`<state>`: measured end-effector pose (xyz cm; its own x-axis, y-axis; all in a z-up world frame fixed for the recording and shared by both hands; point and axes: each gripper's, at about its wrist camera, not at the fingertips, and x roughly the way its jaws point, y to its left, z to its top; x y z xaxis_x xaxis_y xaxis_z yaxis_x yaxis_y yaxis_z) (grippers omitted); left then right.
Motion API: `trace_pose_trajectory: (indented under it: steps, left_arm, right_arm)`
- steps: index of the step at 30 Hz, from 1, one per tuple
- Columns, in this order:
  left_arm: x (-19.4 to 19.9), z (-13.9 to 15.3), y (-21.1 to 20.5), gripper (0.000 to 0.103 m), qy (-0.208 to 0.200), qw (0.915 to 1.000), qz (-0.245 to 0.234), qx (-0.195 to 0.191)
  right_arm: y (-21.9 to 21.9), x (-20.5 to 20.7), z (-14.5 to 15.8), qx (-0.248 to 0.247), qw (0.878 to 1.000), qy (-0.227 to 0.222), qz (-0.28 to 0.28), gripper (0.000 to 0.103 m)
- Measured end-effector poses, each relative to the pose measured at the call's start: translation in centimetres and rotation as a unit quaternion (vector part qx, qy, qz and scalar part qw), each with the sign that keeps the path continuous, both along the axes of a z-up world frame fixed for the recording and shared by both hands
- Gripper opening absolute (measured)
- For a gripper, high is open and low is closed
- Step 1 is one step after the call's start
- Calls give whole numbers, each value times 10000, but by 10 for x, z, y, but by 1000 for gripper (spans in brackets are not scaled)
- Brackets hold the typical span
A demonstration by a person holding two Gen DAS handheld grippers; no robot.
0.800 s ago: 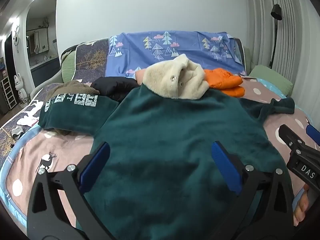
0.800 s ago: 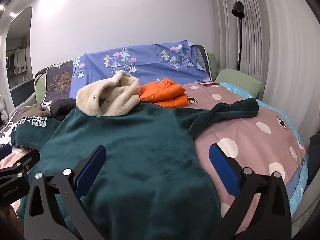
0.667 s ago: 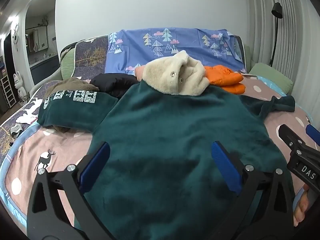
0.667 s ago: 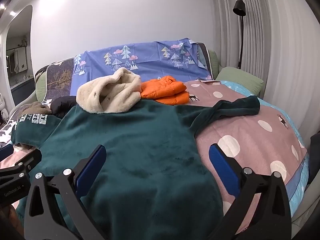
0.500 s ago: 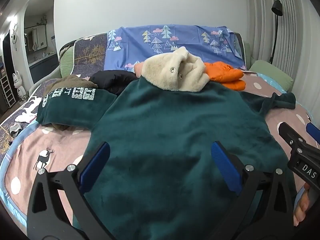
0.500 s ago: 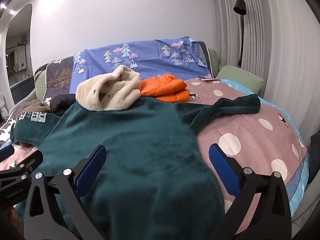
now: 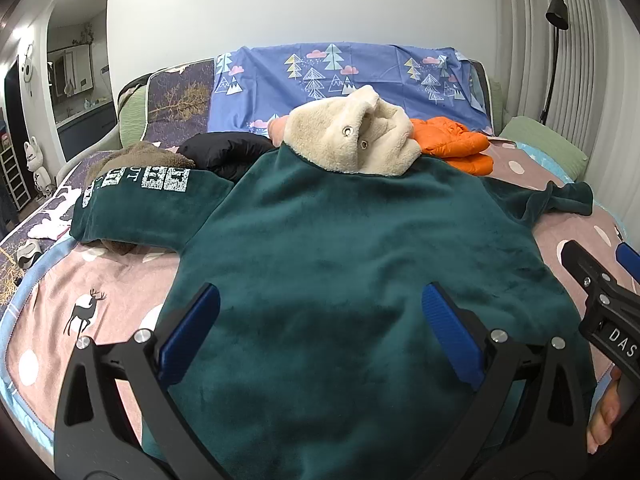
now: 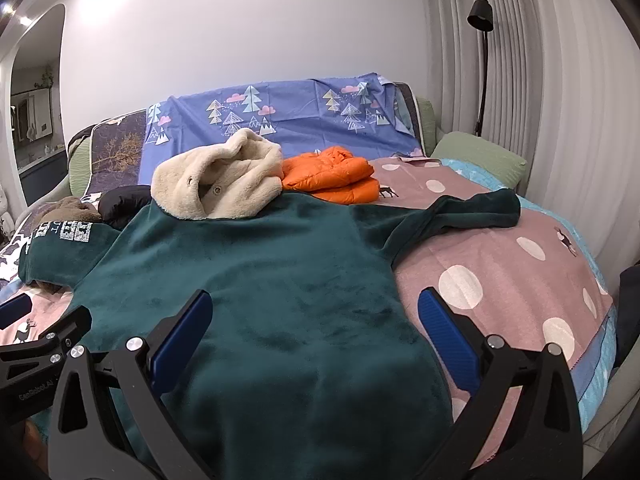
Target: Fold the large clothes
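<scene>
Left wrist view looks straight up the back of the green hooded fleece (image 7: 340, 248), which lies flat on the bed (image 7: 120, 280) with its hem nearest the person and its cream hood (image 7: 352, 140) at the far end, so the garment's long axis runs directly away from both tools. The left tool (image 7: 320, 320) hovers over the lower back of the fleece with its blue pads (image 7: 192, 332) spread wide and nothing between them; the right tool (image 8: 316, 320) is likewise spread and empty, over the garment's lower right edge where it meets the dotted pink cover. Both sleeves stretch outwards across that axis: the printed left sleeve (image 7: 152, 204) reaches towards the left, draped over a brown garment (image 7: 136, 156), and the right sleeve (image 8: 452, 216) runs out to the right across the cover, its cuff well apart from the body. Each sleeve therefore lies on the side of its own tool, ahead and outboard of it, and the right sleeve looks the freer of the two, with nothing under it but bedding. Folding has not yet begun, by the flat spread of the cloth. An orange jacket (image 8: 336, 176) and a black jacket (image 7: 224, 152) sit just beyond the shoulders, near enough that a sleeve swept inwards might drag against them.
</scene>
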<state>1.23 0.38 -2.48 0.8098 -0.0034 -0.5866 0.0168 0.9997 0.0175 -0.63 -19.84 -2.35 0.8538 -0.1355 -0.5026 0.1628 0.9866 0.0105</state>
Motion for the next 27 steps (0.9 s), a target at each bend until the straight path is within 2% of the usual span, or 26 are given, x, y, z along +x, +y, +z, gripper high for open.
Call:
trace_pose_trajectory:
  steps: [27]
  left_arm:
    - [-1,-2,-1,101,9,10000,-15,4]
  right_arm:
    - [0,-2,-1,69,10000,-4,28,102]
